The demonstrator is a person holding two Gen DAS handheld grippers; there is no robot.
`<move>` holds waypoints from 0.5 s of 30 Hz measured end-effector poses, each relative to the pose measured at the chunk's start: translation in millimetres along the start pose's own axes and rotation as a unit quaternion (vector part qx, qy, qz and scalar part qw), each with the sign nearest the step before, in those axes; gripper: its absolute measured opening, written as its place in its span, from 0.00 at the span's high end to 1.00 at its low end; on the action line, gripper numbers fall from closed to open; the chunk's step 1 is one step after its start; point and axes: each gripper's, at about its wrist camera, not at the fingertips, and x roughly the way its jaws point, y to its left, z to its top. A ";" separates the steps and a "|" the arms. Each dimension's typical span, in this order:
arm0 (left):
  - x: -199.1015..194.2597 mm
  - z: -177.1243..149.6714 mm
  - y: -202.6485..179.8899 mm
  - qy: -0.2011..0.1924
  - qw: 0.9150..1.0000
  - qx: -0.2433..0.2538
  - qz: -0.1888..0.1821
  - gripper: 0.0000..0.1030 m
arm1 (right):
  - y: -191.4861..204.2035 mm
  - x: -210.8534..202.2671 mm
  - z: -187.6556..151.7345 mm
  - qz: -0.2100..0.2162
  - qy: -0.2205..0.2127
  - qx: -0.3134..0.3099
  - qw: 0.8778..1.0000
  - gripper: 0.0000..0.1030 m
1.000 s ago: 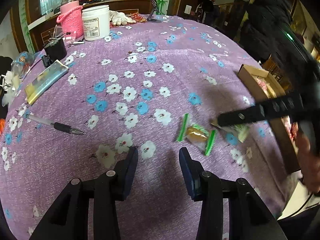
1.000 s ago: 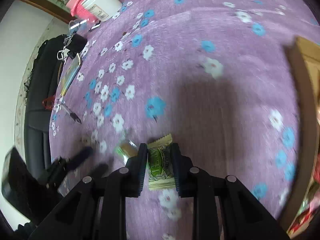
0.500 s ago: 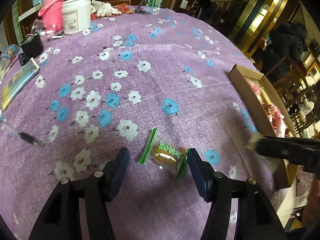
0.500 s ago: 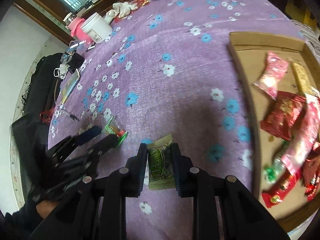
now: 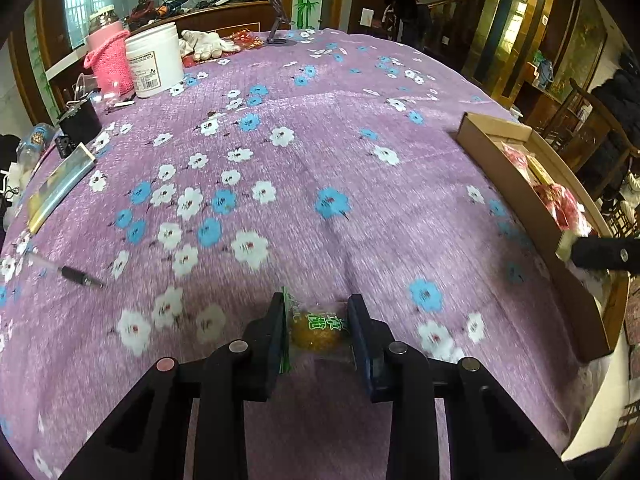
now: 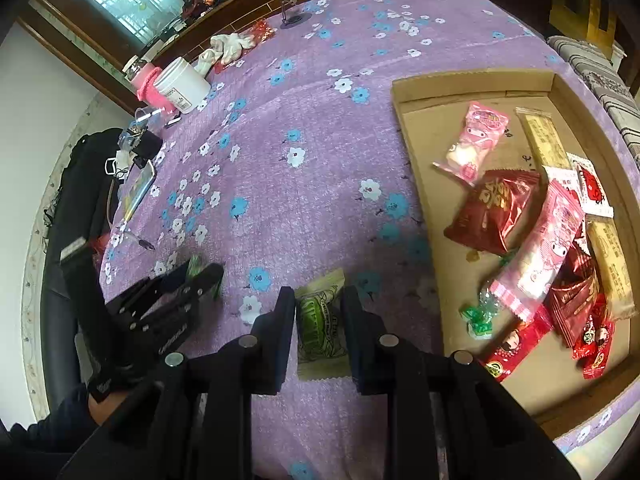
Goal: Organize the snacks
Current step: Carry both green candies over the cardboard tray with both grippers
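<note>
Green-edged wrapping of a golden snack (image 5: 318, 330) is being closed on by the left tongs (image 5: 316, 334); a pale-green packet (image 6: 320, 330) is gripped by the right tongs (image 6: 318, 332) near the cardboard tray (image 6: 416, 184).

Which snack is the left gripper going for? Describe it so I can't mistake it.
On the purple flowered tablecloth, well left of the cardboard tray, the left gripper is closing around one clear packet. It shows an amber-brown sweet, with green ends and green lettering.
</note>
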 end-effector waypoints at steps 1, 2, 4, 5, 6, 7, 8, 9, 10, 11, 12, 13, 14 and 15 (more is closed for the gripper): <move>-3.5 -2.3 -2.0 -0.001 1.000 0.002 0.001 0.69 | -0.9 0.6 -0.2 0.002 0.001 0.000 1.000 0.78; -5.3 -3.2 -3.2 -0.002 1.000 0.002 0.000 0.69 | -2.0 1.2 -0.7 0.004 0.003 0.000 1.000 0.78; -11.6 -4.4 -8.7 -0.005 1.000 0.008 0.001 0.69 | -2.6 1.4 -1.8 0.008 0.005 -0.004 1.000 0.78; -14.4 -4.4 -12.8 -0.007 1.000 0.014 0.004 0.69 | -2.7 1.0 -2.1 0.009 0.005 -0.006 1.000 0.78; -17.8 -4.6 -17.0 -0.010 1.000 0.021 0.006 0.69 | -2.9 0.4 -2.4 0.011 0.005 -0.008 1.000 0.78; -21.3 -4.1 -22.5 -0.014 0.999 0.031 0.009 0.69 | -2.8 -0.1 -2.4 0.012 0.004 -0.009 1.000 0.78; -24.0 -3.4 -27.2 -0.017 0.999 0.039 0.012 0.69 | -2.9 -0.9 -2.2 0.014 0.004 -0.011 1.000 0.78; -26.4 -2.3 -31.6 -0.020 0.999 0.046 0.015 0.70 | -4.1 -3.2 -2.6 0.015 0.002 -0.013 1.000 0.78; -29.8 -0.8 -38.0 -0.024 0.998 0.056 0.017 0.69 | -5.2 -5.2 -2.7 0.016 -0.001 -0.014 1.000 0.78; -31.6 0.2 -41.5 -0.027 0.998 0.061 0.018 0.69 | -6.4 -7.0 -2.6 0.017 -0.003 -0.015 1.000 0.78; -34.0 1.6 -46.3 -0.030 0.997 0.068 0.020 0.70 | -8.6 -9.9 -2.8 0.019 -0.006 -0.014 1.000 0.78; -36.5 3.3 -51.6 -0.034 0.996 0.076 0.021 0.69 | -10.5 -11.8 -2.7 0.020 -0.008 -0.014 1.000 0.78; -38.2 5.0 -55.6 -0.037 0.996 0.083 0.023 0.69 | -13.5 -15.0 -3.1 0.020 -0.012 -0.013 1.000 0.78; -40.1 7.1 -61.1 -0.040 0.995 0.090 0.024 0.69 | -17.0 -18.3 -3.5 0.021 -0.016 -0.010 1.000 0.78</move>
